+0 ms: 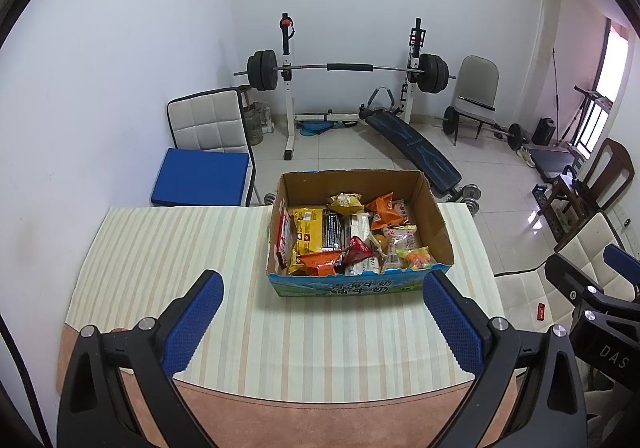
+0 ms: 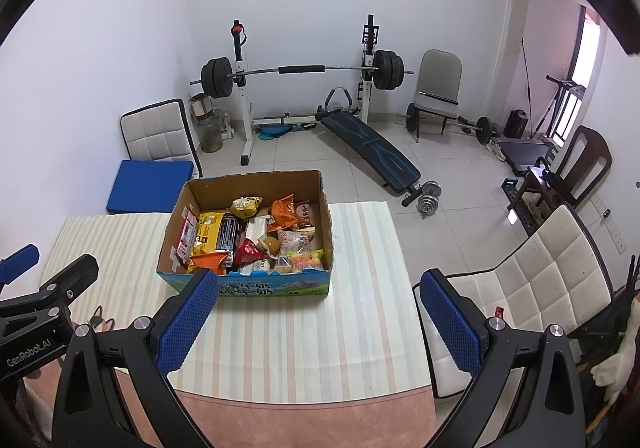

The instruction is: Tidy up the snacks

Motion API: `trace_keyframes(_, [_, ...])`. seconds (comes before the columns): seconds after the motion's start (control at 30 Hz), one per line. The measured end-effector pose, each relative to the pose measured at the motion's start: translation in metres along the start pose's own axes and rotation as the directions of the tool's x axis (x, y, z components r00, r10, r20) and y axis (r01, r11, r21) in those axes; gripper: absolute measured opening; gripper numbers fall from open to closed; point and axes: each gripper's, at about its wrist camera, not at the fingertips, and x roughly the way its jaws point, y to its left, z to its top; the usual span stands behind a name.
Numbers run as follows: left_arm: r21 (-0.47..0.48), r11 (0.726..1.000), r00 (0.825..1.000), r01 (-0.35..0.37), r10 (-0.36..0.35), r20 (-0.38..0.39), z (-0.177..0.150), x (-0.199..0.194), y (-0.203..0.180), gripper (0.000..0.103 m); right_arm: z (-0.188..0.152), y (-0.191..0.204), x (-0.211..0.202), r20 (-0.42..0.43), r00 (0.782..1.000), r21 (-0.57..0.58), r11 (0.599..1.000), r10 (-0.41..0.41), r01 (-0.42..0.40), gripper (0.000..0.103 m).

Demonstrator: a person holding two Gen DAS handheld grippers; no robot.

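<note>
An open cardboard box [image 1: 438, 224] with a blue printed front stands on the striped tablecloth [image 1: 168, 256] at the far middle of the table. It holds several snack packets, among them a yellow bag [image 1: 308, 234], orange bags [image 1: 384, 208] and a red packet [image 1: 356, 250]. My left gripper [image 1: 324, 322] is open and empty, above the table in front of the box. The box also shows in the right wrist view [image 2: 326, 220]. My right gripper [image 2: 320, 324] is open and empty, to the right of the box front.
A white chair with a blue cushion [image 1: 200, 176] stands behind the table on the left. A white padded chair [image 2: 532, 288] stands at the table's right edge. A barbell rack [image 1: 344, 68], a bench and dumbbells fill the floor behind.
</note>
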Motion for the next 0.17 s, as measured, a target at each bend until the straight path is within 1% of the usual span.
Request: trace_keyframes(0.17, [0.001,1.000,1.000,0.001,-0.001,0.007,-0.0004,-0.0015,0.0003,0.102,-0.0016,0.0013,0.0008,-0.001,1.000,-0.001,1.000,-0.003,0.003,0.103])
